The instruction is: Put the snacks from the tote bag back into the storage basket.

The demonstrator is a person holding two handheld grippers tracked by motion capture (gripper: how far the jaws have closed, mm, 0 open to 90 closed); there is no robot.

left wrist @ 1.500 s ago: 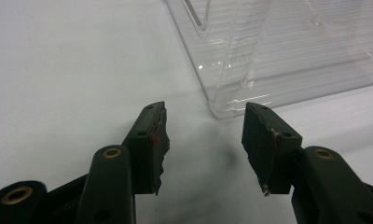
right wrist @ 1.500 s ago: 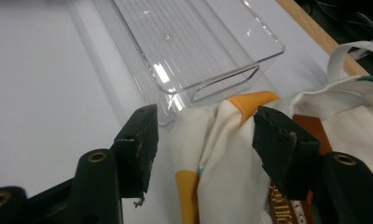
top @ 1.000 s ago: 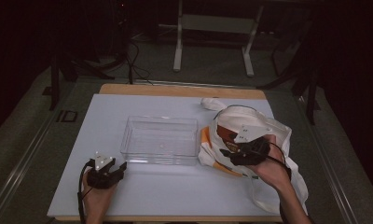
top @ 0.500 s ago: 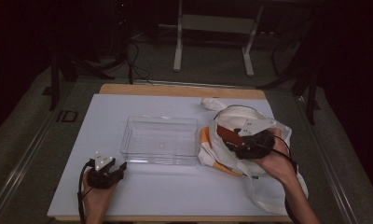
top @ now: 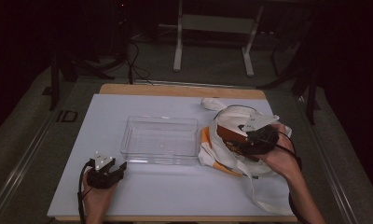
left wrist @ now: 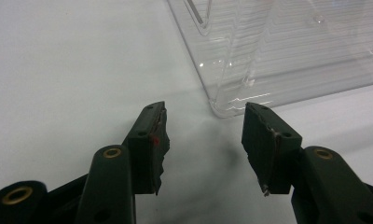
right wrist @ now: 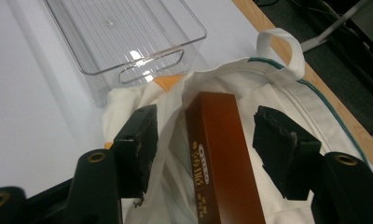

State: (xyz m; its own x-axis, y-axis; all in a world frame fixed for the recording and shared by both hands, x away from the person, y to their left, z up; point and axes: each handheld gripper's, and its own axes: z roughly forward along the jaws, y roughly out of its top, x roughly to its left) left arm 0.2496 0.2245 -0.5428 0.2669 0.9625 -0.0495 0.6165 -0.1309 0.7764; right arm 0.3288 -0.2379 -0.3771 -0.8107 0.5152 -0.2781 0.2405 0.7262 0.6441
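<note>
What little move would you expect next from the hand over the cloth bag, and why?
Probably closing the right gripper on the brown box. The box lies between its open jaws, half inside the white bag, with gaps on both sides. The clear bin stands open beside the bag, a likely place for it.

Brown box [right wrist: 222, 154]: lower end cut off by the bottom edge of the right gripper view; gold lettering on its side too small to read; in the high view mostly hidden behind the right gripper [top: 250, 140].
White cloth bag [right wrist: 287, 93]: interior concealed by its own folds; right portion ran off the frame.
Orange item [top: 206, 137]: largely covered by the bag, identity not determinable.
Clear plastic bin [left wrist: 268, 56]: cropped at the top and right edges of the left gripper view.
</note>
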